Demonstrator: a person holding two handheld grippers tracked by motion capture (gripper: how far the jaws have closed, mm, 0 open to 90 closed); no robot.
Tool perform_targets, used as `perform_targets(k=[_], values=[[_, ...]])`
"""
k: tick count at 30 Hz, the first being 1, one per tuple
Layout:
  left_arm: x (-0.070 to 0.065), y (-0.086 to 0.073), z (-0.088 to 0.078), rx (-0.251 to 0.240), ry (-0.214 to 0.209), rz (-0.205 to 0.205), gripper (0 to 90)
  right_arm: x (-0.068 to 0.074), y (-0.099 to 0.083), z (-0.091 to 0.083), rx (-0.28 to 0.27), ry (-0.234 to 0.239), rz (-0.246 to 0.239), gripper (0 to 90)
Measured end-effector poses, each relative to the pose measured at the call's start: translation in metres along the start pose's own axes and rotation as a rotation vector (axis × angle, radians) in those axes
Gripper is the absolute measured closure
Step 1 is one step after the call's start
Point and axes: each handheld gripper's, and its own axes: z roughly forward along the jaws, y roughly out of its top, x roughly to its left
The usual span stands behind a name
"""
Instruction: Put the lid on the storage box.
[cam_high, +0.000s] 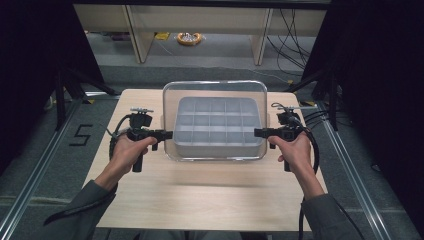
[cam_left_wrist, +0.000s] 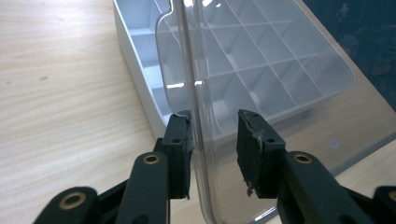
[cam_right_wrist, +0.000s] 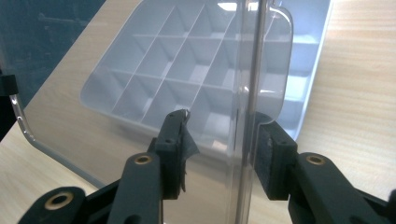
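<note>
1. In the high view, a wooden table (cam_high: 200, 195) carries a grey compartment tray (cam_high: 218, 125), divided into many small cells. A clear plastic lid (cam_high: 215, 90) is above the tray, and the tray is seen through it. The left gripper (cam_high: 167, 134) meets the lid at its left edge, and the right gripper (cam_high: 257, 132) meets it at the right edge. The person's left hand (cam_high: 127, 152) and right hand (cam_high: 295, 150) hold the handles of the two tools, and the grey sleeves come in from the bottom. The lid is between the two grippers, over the middle of the table.

2. In the left gripper view, the rim of the clear plastic lid (cam_left_wrist: 196, 116) stands between the two black jaws. The left jaw touches the rim. The other jaw seems to stand a little apart from the plastic, so I cannot tell if this gripper really presses on the lid. Behind the lid, the grey compartment tray (cam_left_wrist: 140, 74) rests on the wooden table (cam_left_wrist: 60, 93).

3. In the right gripper view, the lid's edge (cam_right_wrist: 247, 121) also passes between the jaws. The right jaw lies against the rim, and the left jaw stands apart from it. Whether the grip is firm, I cannot tell. The tray (cam_right_wrist: 154, 74) is seen through the plastic, on the table (cam_right_wrist: 359, 93).
</note>
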Motion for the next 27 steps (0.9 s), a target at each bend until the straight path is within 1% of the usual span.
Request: perform_targets(k=[1,2,3,4,5,8,9,10,11,12,13,14,15,16,17,18,19,20,21,22,23,24,25,26,27], values=[[-0.001,0.003,0.002,-0.004,0.006,-0.001,64.5,0.000,0.000,0.000,0.000,0.000,0.000,59.4],[-0.001,0.005,0.004,0.002,0.008,0.002,64.3,0.000,0.002,0.000,0.012,-0.002,0.024,59.0],[-0.001,0.008,0.005,0.006,0.011,0.001,64.1,-0.001,0.004,0.002,0.002,-0.016,0.015,58.7],[-0.001,0.010,0.008,0.004,0.012,-0.003,63.9,-0.004,0.006,0.003,-0.005,-0.016,-0.005,58.4],[-0.002,0.012,0.011,0.006,0.020,-0.007,63.7,-0.005,0.008,0.005,-0.008,-0.021,-0.004,58.1],[0.000,0.018,0.019,0.020,0.019,-0.025,63.4,-0.007,0.013,0.009,0.018,-0.027,0.036,57.8],[0.000,0.018,0.019,0.020,0.019,-0.025,63.2,-0.012,0.014,0.011,0.006,-0.041,-0.018,57.4],[0.000,0.019,0.021,0.023,0.023,-0.027,63.2,-0.012,0.014,0.011,0.006,-0.041,-0.018,57.4],[0.000,0.022,0.025,0.027,0.027,-0.038,62.9,-0.013,0.017,0.014,0.024,-0.045,0.002,56.7],[0.000,0.022,0.025,0.027,0.027,-0.038,62.9,-0.013,0.017,0.014,0.024,-0.045,0.002,56.7],[0.001,0.025,0.028,0.035,0.030,-0.040,62.9,-0.011,0.019,0.017,0.043,-0.051,0.048,55.8],[0.001,0.025,0.028,0.035,0.030,-0.040,62.7,-0.011,0.019,0.017,0.043,-0.051,0.048,55.8],[0.001,0.026,0.030,0.037,0.035,-0.041,62.4,-0.017,0.023,0.021,0.048,-0.074,0.011,55.1],[0.001,0.028,0.033,0.044,0.038,-0.047,62.3,-0.017,0.024,0.021,0.053,-0.073,0.020,54.8],[0.001,0.028,0.033,0.044,0.038,-0.047,62.2,-0.011,0.026,0.021,0.077,-0.065,0.093,54.7],[0.002,0.029,0.035,0.051,0.041,-0.045,61.9,-0.014,0.026,0.023,0.064,-0.075,0.052,54.6],[0.002,0.030,0.037,0.055,0.042,-0.050,62.0,-0.014,0.028,0.024,0.076,-0.076,0.063,54.3],[0.003,0.032,0.040,0.063,0.044,-0.060,61.8,-0.016,0.030,0.026,0.082,-0.083,0.034,54.3],[0.003,0.032,0.040,0.063,0.044,-0.060,61.8,-0.016,0.030,0.026,0.082,-0.083,0.034,54.3],[0.004,0.034,0.043,0.062,0.043,-0.073,61.8,-0.016,0.034,0.028,0.094,-0.094,0.045,53.9],[0.006,0.035,0.044,0.064,0.042,-0.076,61.8,-0.016,0.036,0.030,0.094,-0.096,0.052,53.8],[0.006,0.035,0.044,0.064,0.042,-0.076,61.8,-0.016,0.036,0.030,0.094,-0.096,0.052,53.8],[0.007,0.037,0.047,0.068,0.046,-0.085,61.8,-0.018,0.040,0.033,0.091,-0.108,0.037,53.7],[0.007,0.037,0.047,0.068,0.046,-0.085,61.7,-0.018,0.041,0.034,0.099,-0.109,0.052,53.6],[0.008,0.038,0.048,0.073,0.050,-0.086,61.7,-0.018,0.041,0.034,0.099,-0.109,0.052,53.6]])
